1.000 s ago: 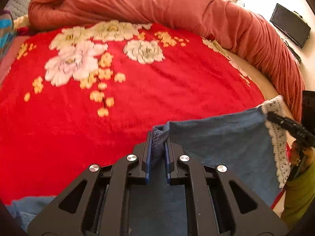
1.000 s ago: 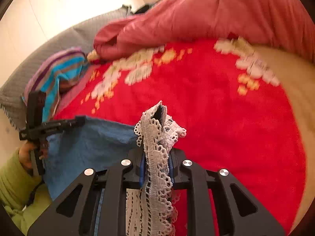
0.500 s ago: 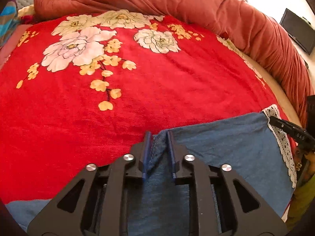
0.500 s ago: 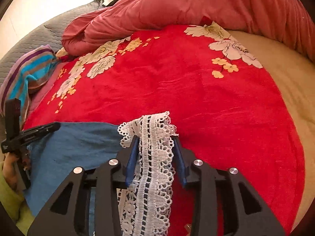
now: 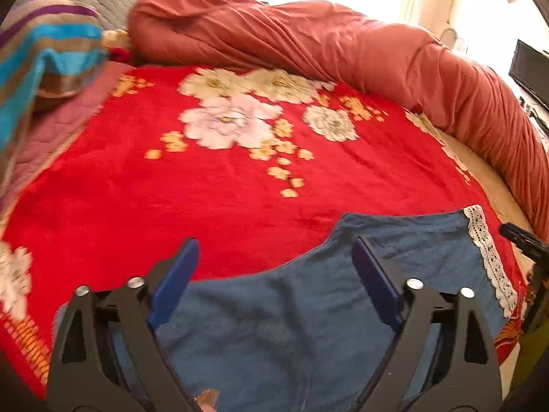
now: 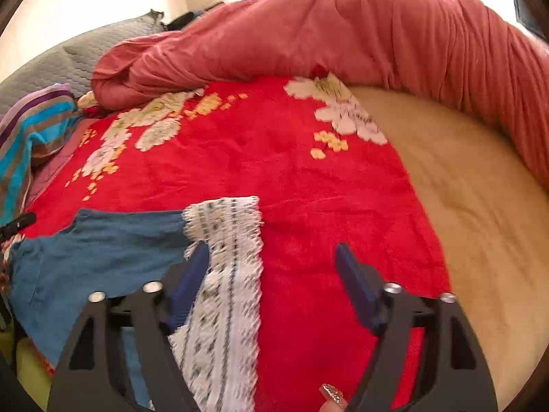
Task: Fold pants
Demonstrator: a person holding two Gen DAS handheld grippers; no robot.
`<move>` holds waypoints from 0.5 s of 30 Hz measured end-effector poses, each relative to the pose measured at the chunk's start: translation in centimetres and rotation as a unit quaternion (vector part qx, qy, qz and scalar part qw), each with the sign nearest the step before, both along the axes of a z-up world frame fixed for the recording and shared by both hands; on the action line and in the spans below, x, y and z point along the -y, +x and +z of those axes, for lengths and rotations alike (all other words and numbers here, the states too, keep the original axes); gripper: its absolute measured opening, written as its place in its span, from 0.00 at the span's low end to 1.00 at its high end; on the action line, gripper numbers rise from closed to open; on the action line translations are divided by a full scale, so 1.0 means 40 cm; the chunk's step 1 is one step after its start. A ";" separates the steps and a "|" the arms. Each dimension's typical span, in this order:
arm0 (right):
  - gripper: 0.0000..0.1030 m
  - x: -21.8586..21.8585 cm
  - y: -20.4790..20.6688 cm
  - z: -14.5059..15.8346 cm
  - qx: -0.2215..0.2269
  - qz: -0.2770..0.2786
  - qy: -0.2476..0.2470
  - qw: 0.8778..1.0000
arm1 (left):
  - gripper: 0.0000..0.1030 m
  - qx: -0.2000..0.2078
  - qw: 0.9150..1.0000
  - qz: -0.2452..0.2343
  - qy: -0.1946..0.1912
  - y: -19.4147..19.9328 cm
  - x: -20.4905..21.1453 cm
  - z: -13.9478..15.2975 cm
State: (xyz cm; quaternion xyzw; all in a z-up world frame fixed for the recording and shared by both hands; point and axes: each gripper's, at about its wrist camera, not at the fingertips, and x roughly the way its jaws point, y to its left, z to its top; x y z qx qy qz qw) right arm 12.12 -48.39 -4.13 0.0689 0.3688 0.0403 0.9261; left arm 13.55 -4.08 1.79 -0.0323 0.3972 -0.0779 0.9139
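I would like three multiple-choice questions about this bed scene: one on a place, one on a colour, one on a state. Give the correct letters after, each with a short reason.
1. Where does the white lace trim lie, seen from the right wrist?
A. right of the blue denim
B. on the rolled quilt
C. on the striped pillow

2. What colour is the blanket under the pants?
A. green
B. red with flowers
C. plain grey

3. How are the left tool and right tool?
A. both shut on the cloth
B. one open, one shut
C. both open

Answers:
1 A, the lace borders the denim's right edge.
2 B, pale flowers on red.
3 C, the fingers of each stand wide apart, pinching nothing.
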 end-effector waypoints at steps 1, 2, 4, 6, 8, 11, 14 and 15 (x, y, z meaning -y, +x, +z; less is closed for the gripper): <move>0.79 -0.009 -0.016 0.011 0.006 0.002 -0.008 1.000 | 0.88 0.006 1.000 0.000 0.005 -0.023 -0.006 0.007; 0.80 -0.022 -0.036 0.024 0.012 0.007 -0.020 1.000 | 0.90 0.009 1.000 0.000 0.009 -0.042 -0.009 0.012; 0.83 -0.050 -0.067 0.041 0.024 0.017 -0.040 0.999 | 0.90 0.008 1.000 -0.006 0.016 -0.082 -0.013 0.010; 0.85 -0.085 -0.089 0.053 0.035 0.029 -0.067 0.997 | 0.90 -0.004 1.000 -0.010 0.017 -0.115 -0.011 -0.003; 0.86 -0.134 -0.112 0.057 0.040 0.049 -0.091 0.994 | 0.91 -0.023 0.999 -0.032 0.022 -0.144 0.004 -0.024; 0.86 -0.206 -0.131 0.047 0.036 0.093 -0.088 0.991 | 0.91 -0.039 0.997 -0.052 0.035 -0.178 0.035 -0.052; 0.86 -0.271 -0.138 0.028 0.026 0.130 -0.082 0.988 | 0.91 -0.044 0.995 -0.072 0.054 -0.202 0.074 -0.070; 0.86 -0.302 -0.143 0.020 0.021 0.145 -0.084 0.986 | 0.91 -0.045 0.994 -0.077 0.063 -0.208 0.084 -0.073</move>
